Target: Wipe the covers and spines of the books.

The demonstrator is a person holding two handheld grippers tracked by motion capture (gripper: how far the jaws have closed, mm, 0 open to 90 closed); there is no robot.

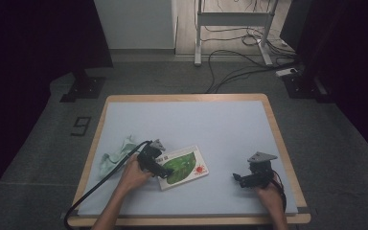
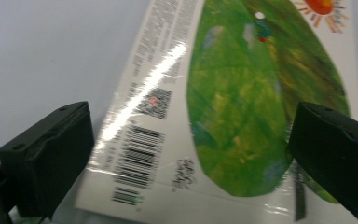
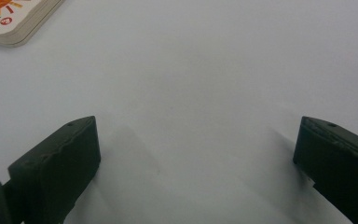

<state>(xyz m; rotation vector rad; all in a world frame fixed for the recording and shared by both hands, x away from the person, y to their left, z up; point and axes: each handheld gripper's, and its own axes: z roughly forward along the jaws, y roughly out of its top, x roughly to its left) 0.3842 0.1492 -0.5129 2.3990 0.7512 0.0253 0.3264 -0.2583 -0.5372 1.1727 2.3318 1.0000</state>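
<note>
The thin glossy board book with a big green leaf and an orange sun on its white back cover (image 1: 183,167) lies flat on the pale grey mat of the desk (image 1: 211,124), a little left of centre and nearer the front edge than the back; its barcode and small print face up toward me in the left gripper view (image 2: 140,154); my left gripper (image 1: 157,168) hovers over the book's left end, jaws spread wide with the cover showing between them, so nothing is clamped; I judge the grasp is only being lined up, and the closing, the lifting and whatever comes after are all left to do; my right gripper (image 1: 238,179) rests on the mat near the front right corner of the desk, well apart from the book, its jaws likewise wide apart over bare mat (image 3: 196,93), with one corner of the book at the upper left of its view (image 3: 14,21); a crumpled pale green cloth (image 1: 116,152) sits by the left edge of the desk, just beyond my left hand (image 1: 134,175).
</note>
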